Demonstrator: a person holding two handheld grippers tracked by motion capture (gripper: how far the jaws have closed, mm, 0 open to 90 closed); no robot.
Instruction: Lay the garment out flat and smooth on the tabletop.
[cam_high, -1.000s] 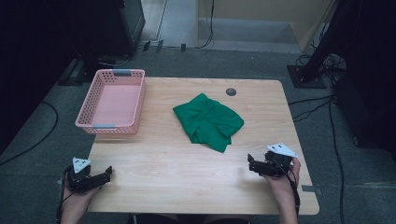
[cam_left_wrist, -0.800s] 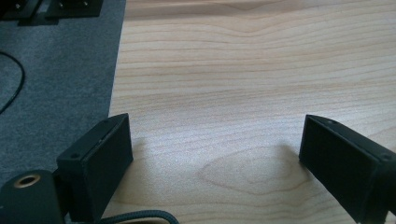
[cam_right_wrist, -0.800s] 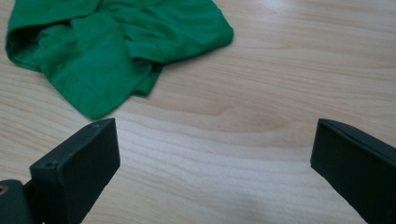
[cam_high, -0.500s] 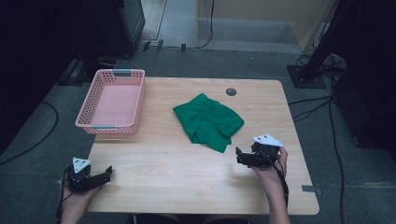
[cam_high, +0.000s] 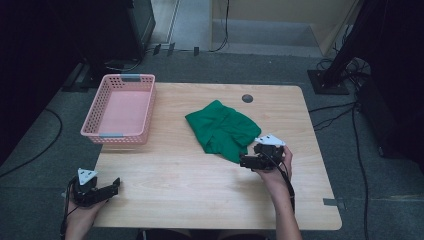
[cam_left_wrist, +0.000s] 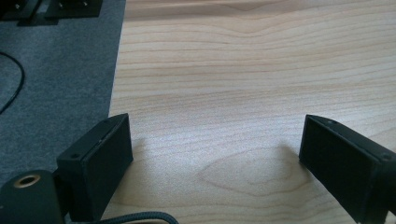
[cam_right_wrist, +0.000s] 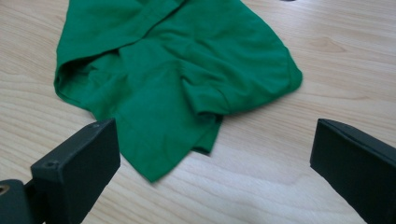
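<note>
A crumpled green cloth (cam_high: 223, 130) lies in the middle of the wooden table (cam_high: 200, 180). My right gripper (cam_high: 247, 162) is open just at the cloth's near right corner, jaws pointing left. In the right gripper view the green cloth (cam_right_wrist: 177, 74) spreads just beyond the wide-apart jaws, with nothing between them. My left gripper (cam_high: 114, 186) rests open at the table's near left corner, over bare wood (cam_left_wrist: 215, 116) in the left gripper view.
A pink plastic basket (cam_high: 121, 131) stands at the table's far left, with nothing in it. A dark round grommet (cam_high: 247, 98) sits near the far edge. Grey carpet (cam_left_wrist: 56, 70) lies beyond the table's left edge. Cables and dark stands surround the table.
My right gripper has moved forward and left from the table's near right side up to the cloth's near corner. The left gripper has stayed put.
</note>
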